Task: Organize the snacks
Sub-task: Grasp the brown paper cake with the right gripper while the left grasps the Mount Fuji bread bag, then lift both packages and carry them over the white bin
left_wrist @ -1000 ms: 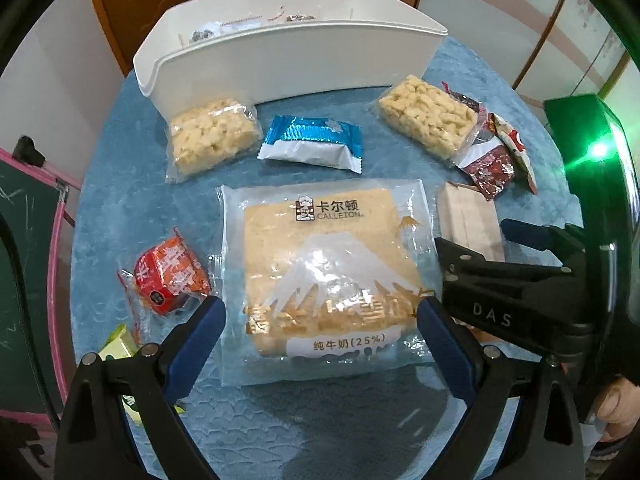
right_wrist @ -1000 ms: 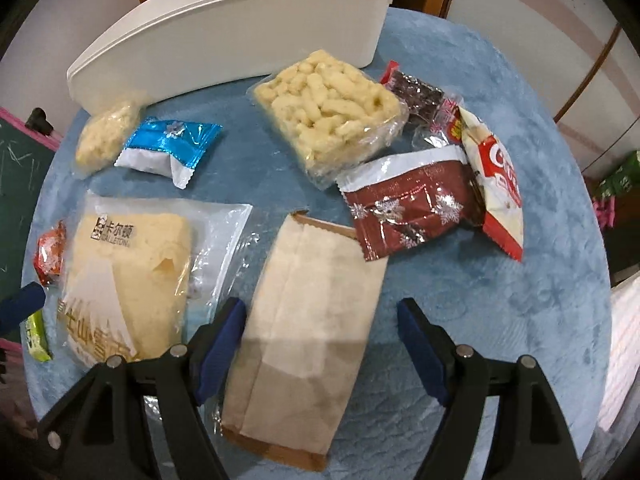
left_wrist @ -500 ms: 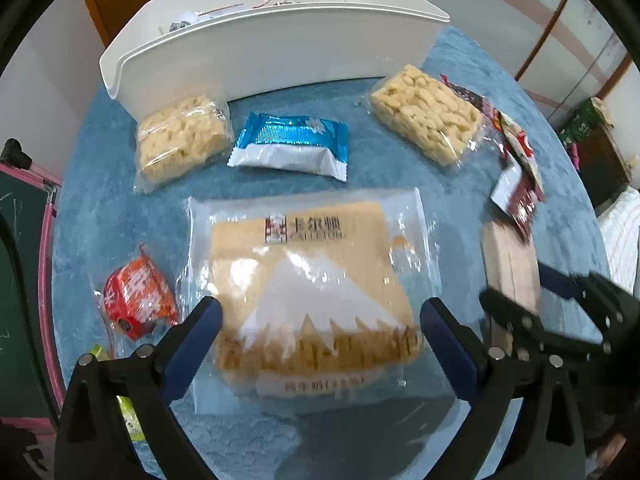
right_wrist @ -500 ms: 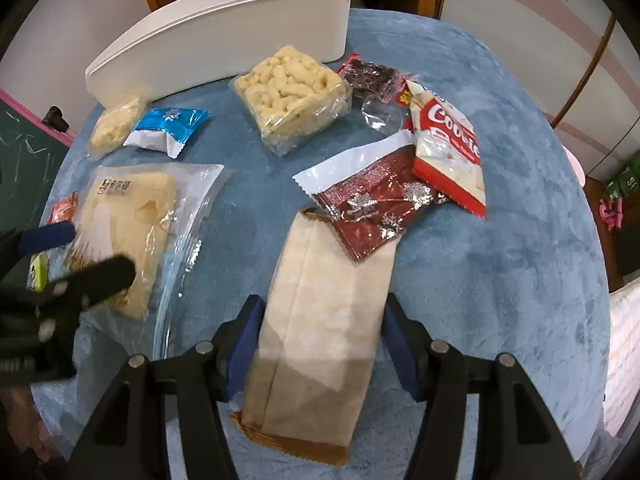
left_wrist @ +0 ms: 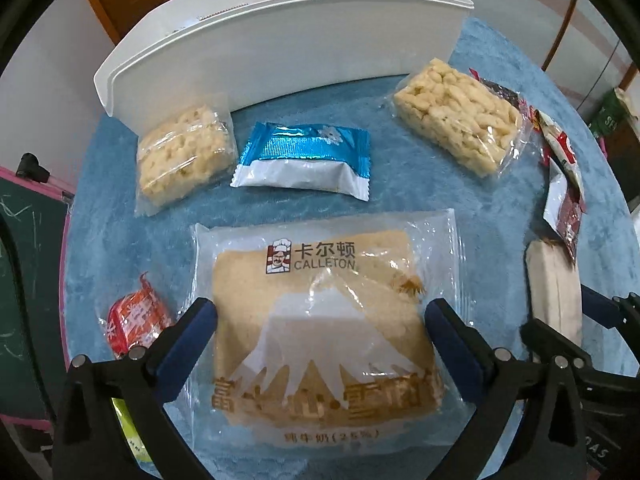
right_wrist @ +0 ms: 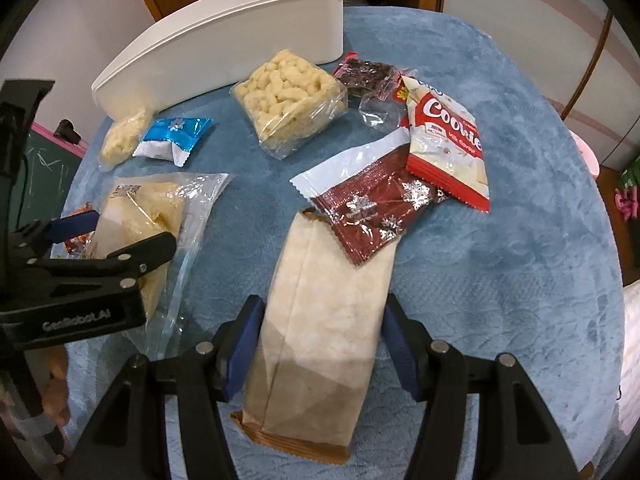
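Two grippers over snacks scattered on a blue-covered desk.

The right gripper has its jaws clamped on the sides of a brown paper packet, whose far end lies under a dark red wrapper. The left gripper has just been opening its jaws; they stand wide apart astride the big bread bag, not pressing it. A white bin sits at the far edge, with a blue wrapper just before it.
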A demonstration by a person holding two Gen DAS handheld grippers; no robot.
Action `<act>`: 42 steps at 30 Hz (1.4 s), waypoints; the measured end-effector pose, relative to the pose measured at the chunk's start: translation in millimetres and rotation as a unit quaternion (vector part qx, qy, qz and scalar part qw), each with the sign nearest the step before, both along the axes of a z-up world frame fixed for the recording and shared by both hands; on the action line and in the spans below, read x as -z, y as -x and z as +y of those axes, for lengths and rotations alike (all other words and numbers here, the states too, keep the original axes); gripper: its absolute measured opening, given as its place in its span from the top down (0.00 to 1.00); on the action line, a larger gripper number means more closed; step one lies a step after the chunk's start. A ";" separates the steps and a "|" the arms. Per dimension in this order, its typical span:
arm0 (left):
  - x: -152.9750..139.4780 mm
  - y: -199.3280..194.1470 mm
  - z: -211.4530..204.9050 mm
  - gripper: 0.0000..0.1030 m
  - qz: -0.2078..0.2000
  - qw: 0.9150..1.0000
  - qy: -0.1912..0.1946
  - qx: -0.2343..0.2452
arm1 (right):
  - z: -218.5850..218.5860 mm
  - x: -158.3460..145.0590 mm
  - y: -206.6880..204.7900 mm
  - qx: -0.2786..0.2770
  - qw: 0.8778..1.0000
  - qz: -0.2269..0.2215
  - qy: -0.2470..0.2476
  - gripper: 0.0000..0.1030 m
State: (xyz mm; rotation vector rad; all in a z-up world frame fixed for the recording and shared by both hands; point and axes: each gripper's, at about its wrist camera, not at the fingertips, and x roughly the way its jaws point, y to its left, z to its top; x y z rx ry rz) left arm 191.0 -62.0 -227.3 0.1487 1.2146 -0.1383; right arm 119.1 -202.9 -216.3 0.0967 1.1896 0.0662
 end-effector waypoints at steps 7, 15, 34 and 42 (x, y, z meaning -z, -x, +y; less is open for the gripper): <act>4.4 -7.7 10.0 0.00 0.034 0.999 -0.008 0.002 | -5.0 1.1 -6.8 0.001 1.000 -0.003 -0.005 0.42; -0.9 -11.3 1.9 0.08 0.048 0.999 0.002 0.006 | -5.2 -0.7 -3.3 0.006 1.000 -0.005 -0.018 0.42; -60.2 33.6 37.5 0.68 -0.051 0.992 0.107 -0.034 | -8.2 -1.4 -1.2 0.008 1.000 -0.011 -0.027 0.42; -133.8 55.1 57.0 0.68 -0.160 0.976 0.144 -0.035 | -2.9 -7.3 1.5 0.001 0.999 -0.013 -0.038 0.43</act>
